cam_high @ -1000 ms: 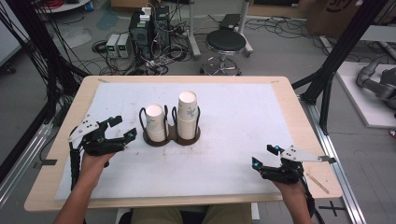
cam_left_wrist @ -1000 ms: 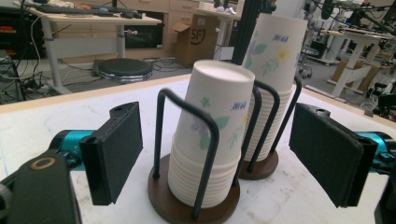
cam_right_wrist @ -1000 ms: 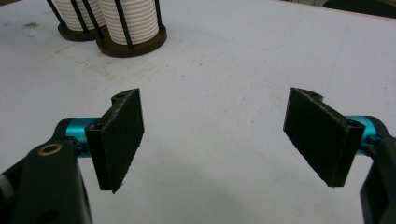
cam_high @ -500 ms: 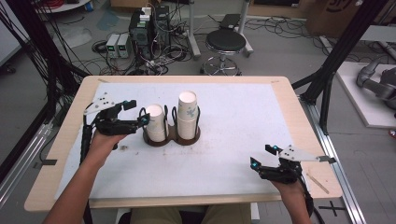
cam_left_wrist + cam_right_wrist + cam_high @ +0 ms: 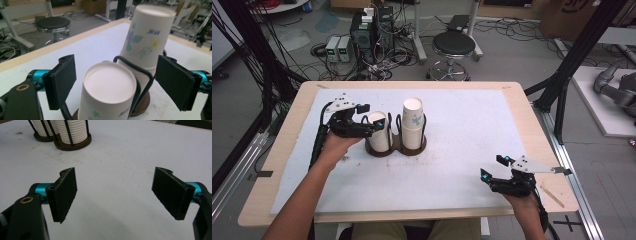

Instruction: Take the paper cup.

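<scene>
Two cup stacks sit upside down in a wire holder [image 5: 396,148] mid-table. Left gripper [image 5: 371,119] straddles the short stack [image 5: 379,131], jaws spread wide to either side of its top cup, pads not touching it. Tall stack [image 5: 412,122] stands just beside, untouched. Right gripper [image 5: 494,167] rests near the table's front right edge, jaws apart, holding nothing. Judgement: approach done; closing on the cup and lifting it off remain.

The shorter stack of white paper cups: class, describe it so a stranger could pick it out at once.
On the white table mat stands a dark two-ring wire cup holder. The shorter stack of white paper cups fills its left ring, between the left claw jaws; its neighbour stands taller.
</scene>
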`<action>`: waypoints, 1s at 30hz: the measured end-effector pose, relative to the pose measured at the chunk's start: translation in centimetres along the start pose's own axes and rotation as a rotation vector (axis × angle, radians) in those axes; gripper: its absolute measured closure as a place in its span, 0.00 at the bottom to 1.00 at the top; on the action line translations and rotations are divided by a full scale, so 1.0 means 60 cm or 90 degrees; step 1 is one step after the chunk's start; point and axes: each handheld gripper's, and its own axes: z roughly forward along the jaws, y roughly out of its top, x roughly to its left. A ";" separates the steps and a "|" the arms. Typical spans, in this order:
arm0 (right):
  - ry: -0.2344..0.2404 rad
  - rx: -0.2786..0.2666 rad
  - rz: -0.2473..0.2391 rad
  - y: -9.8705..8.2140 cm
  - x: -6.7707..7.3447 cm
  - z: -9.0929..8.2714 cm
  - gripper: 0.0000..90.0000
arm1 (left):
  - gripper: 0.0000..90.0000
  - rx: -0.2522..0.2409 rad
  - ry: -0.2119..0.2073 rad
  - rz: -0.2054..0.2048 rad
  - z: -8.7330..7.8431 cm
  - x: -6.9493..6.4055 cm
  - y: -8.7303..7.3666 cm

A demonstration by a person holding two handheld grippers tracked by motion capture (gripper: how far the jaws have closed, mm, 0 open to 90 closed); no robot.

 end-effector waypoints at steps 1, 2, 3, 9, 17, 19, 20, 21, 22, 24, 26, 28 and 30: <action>0.000 -0.001 0.000 0.000 0.000 0.000 0.23 | 0.19 0.015 0.001 0.005 0.005 0.001 -0.002; 0.000 -0.001 0.000 0.000 0.000 0.000 0.23 | 0.19 0.017 0.002 0.003 0.007 0.001 -0.003; 0.000 -0.001 0.002 0.000 0.000 -0.001 0.23 | 0.20 0.017 0.002 0.003 0.007 0.001 -0.003; 0.000 -0.001 0.003 0.000 0.000 -0.002 0.23 | 0.23 0.031 0.007 0.005 0.013 0.005 -0.006; 0.000 0.000 0.004 0.000 0.000 -0.002 0.23 | 0.31 0.056 0.006 0.020 0.020 0.002 -0.009; 0.001 0.000 0.004 0.000 0.000 -0.002 0.23 | 0.37 0.055 0.008 0.022 0.020 0.002 -0.009; 0.001 -0.001 0.002 0.000 0.000 -0.002 0.23 | 0.38 0.056 0.009 0.023 0.020 0.003 -0.008; 0.001 -0.002 0.002 0.000 -0.001 -0.002 0.23 | 0.38 0.055 0.010 0.019 0.019 0.004 -0.009; 0.001 -0.003 0.002 0.000 -0.001 -0.002 0.23 | 0.39 0.055 0.010 0.019 0.019 0.004 -0.009; 0.002 -0.001 0.005 0.000 0.000 -0.002 0.23 | 0.39 0.053 0.007 0.017 0.017 0.006 -0.008; 0.002 0.000 0.004 0.000 0.000 -0.002 0.23 | 0.39 0.037 0.006 0.010 0.013 0.007 -0.006; 0.002 0.001 0.005 0.000 0.000 -0.002 0.23 | 0.39 0.027 0.006 0.005 0.007 0.009 -0.003; 0.002 0.001 0.006 0.000 0.001 -0.001 0.23 | 0.39 0.022 0.007 0.003 0.006 0.009 -0.002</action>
